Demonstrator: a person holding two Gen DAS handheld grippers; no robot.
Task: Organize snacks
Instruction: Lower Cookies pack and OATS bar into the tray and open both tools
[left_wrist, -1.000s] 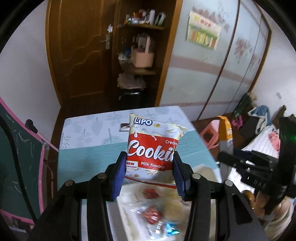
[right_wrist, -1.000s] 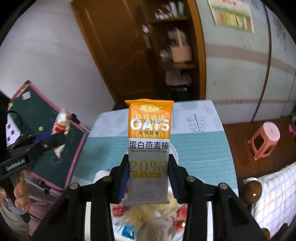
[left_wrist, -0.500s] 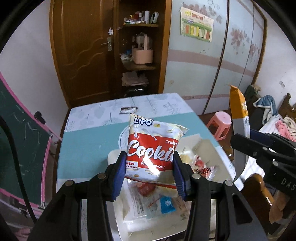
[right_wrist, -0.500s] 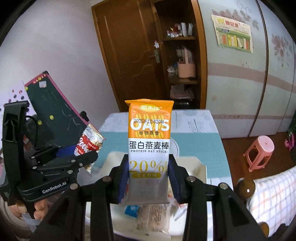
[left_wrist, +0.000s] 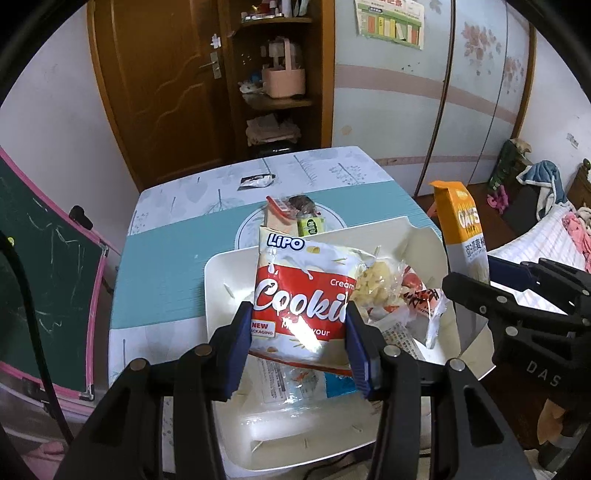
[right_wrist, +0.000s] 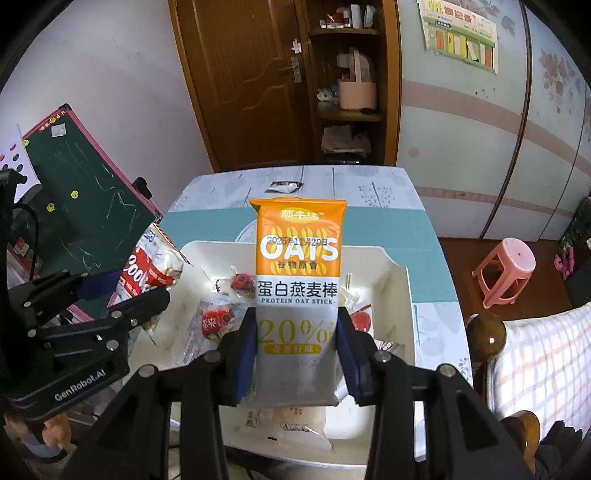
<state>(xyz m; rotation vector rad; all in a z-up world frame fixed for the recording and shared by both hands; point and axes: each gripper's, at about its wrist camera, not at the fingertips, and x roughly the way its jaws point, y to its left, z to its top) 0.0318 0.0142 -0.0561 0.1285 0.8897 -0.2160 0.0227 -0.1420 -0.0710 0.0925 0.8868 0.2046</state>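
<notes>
My left gripper (left_wrist: 297, 317) is shut on a red and white Lipo cookie packet (left_wrist: 303, 284), held upright over a white tray (left_wrist: 229, 269). My right gripper (right_wrist: 297, 325) is shut on an orange and grey oat stick packet (right_wrist: 297, 266), also upright above the tray (right_wrist: 391, 280). Several small wrapped snacks lie in the tray, among them red candies (right_wrist: 216, 319) and a clear bag of yellow puffs (left_wrist: 373, 284). Each gripper shows in the other's view: the right gripper (left_wrist: 480, 275) with its oat stick (left_wrist: 460, 229), the left gripper (right_wrist: 122, 291) with its cookie packet (right_wrist: 147, 269).
The tray sits on a teal and white table (left_wrist: 166, 266). Behind it is a round plate (left_wrist: 247, 229) with a few snacks, and a small wrapper (left_wrist: 256, 181) lies farther back. A green chalkboard (left_wrist: 44, 277) leans at the left. A pink stool (right_wrist: 506, 273) and a bed (right_wrist: 546, 362) are at the right.
Both grippers have come down and forward over the table with their packets still gripped. The tray and its snacks now show much more fully beneath them.
</notes>
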